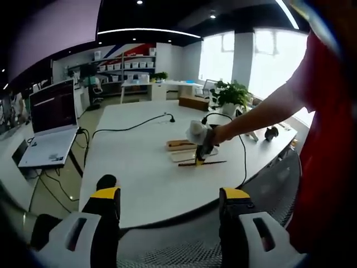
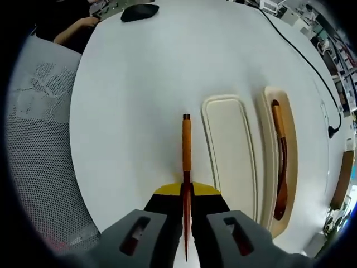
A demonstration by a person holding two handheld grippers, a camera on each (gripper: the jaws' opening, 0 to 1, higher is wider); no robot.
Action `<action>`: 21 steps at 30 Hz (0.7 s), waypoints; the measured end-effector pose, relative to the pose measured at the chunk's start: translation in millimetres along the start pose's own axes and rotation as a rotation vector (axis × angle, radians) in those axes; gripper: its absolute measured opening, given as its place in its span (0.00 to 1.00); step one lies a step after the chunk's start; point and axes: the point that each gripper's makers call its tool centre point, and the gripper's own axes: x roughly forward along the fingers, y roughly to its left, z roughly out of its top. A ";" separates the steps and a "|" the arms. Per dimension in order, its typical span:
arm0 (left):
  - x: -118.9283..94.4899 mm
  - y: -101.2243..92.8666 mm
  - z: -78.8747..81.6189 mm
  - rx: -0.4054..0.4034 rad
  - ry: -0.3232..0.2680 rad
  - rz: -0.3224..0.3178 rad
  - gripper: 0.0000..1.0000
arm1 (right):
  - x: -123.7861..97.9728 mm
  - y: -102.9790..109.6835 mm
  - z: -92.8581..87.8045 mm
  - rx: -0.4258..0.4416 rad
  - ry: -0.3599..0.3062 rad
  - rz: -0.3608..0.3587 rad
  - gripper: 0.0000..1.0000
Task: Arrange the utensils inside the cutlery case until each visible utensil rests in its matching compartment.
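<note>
While the step is being carried out, these points are being noted:
Right gripper point(image 2: 186, 202): jaws are being kept closed on a chopstick point(image 2: 186, 159), over the table point(image 2: 139, 84).
Left gripper point(image 1: 167, 209): jaws are being held wide, empty, well apart from the work.
Case point(image 2: 266, 167): lying right of the lid point(image 2: 230, 151), a spoon point(image 2: 280, 162) resting inside.
Advice: the chopstick is best being kept parallel to the case while being carried across.

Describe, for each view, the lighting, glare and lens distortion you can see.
Left gripper view: bright windows blow out white, the white table curves with fisheye bending, the right gripper looks soft. Right gripper view: even light, faint shadows beside the chopstick and case, table edges bowed.
</note>
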 end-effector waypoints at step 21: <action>3.8 -1.5 2.8 0.011 -0.003 -0.012 0.74 | -32.0 -24.3 -0.1 0.038 -0.036 -0.020 0.01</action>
